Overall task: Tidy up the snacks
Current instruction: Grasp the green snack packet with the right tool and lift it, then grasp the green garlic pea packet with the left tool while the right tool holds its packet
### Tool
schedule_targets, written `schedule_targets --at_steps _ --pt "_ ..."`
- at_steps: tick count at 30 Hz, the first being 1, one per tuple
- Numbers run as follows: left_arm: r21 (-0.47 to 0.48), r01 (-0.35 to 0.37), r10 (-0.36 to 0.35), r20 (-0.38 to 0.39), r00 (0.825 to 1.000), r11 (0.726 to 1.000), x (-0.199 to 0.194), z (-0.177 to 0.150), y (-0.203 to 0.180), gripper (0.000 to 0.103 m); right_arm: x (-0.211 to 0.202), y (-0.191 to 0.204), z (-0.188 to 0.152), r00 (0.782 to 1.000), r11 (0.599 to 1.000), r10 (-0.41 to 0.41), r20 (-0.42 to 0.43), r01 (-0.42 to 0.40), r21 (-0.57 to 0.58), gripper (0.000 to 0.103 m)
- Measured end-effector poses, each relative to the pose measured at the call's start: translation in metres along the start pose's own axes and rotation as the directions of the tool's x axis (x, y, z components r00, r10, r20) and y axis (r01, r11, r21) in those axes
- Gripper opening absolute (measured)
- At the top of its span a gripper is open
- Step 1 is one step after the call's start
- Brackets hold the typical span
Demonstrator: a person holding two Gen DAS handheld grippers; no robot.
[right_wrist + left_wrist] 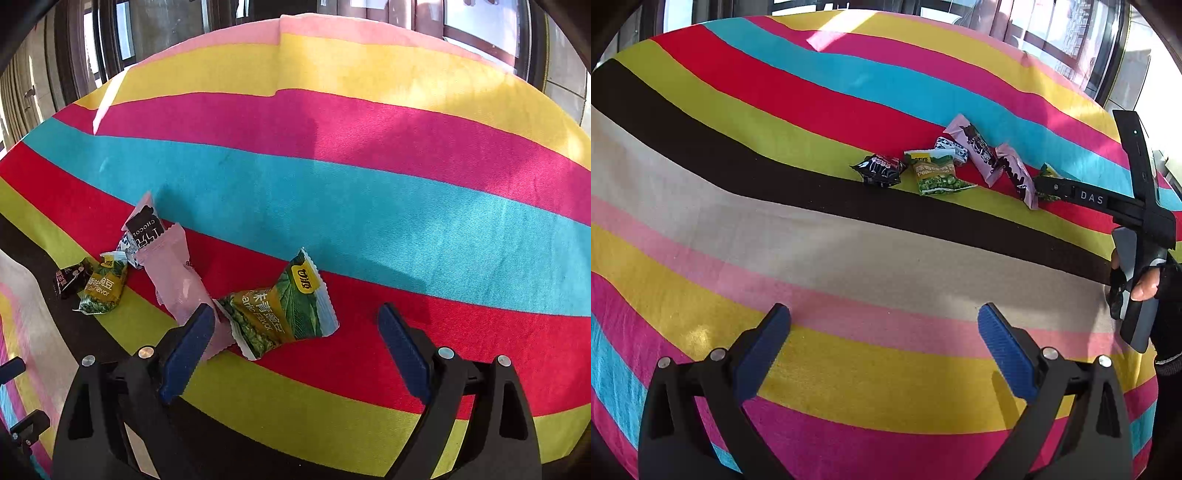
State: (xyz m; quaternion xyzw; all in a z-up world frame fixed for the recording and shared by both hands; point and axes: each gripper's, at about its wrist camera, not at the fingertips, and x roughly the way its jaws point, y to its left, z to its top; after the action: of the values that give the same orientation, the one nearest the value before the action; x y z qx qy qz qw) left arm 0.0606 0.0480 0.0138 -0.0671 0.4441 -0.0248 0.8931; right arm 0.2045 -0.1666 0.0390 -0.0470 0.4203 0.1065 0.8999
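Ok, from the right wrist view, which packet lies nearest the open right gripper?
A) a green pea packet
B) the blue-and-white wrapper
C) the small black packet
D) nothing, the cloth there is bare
A: a green pea packet lies on the red stripe just ahead of the right gripper, whose jaws stand wide and hold nothing.

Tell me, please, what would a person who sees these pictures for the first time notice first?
The bright striped cloth fills both views. On its red and lime stripes lies a small cluster of snack packets: a green pea packet just ahead of the open right gripper, a pink chocolate wrapper beside it, and a smaller pea packet and a black packet further left. The left gripper hangs open over bare cloth.
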Motion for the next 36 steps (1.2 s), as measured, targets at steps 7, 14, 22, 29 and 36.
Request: schedule_targets --at_steps 7,14,22,29,36 --pt "0.005 -0.007 0.007 -0.003 1.000 1.000 -0.001 -0.001 0.000 0.101 -0.001 0.001 -0.009 0.992 0.992 0.113 -0.050 -0.115 -0.044 0.034" --pt "0.022 -0.025 0.026 -0.012 1.000 0.999 0.000 0.000 -0.004 0.101 -0.074 -0.015 -0.062 0.967 0.969 0.248 0.053 -0.249 0.014 0.032" --pt "0.093 -0.109 0.114 -0.043 0.993 0.990 0.007 -0.001 -0.018 0.101 -0.109 -0.027 -0.101 0.974 0.974 0.224 0.046 -0.225 0.033 0.032" --pt "0.042 -0.042 0.044 -0.067 0.997 0.998 0.006 0.003 -0.030 0.101 -0.105 -0.027 -0.114 0.983 0.983 0.180 0.036 -0.181 0.023 0.032" --pt "0.007 -0.038 0.038 -0.079 0.996 0.999 0.041 0.044 -0.052 0.101 -0.097 -0.031 -0.113 0.978 0.976 0.209 0.009 -0.209 0.057 0.033"
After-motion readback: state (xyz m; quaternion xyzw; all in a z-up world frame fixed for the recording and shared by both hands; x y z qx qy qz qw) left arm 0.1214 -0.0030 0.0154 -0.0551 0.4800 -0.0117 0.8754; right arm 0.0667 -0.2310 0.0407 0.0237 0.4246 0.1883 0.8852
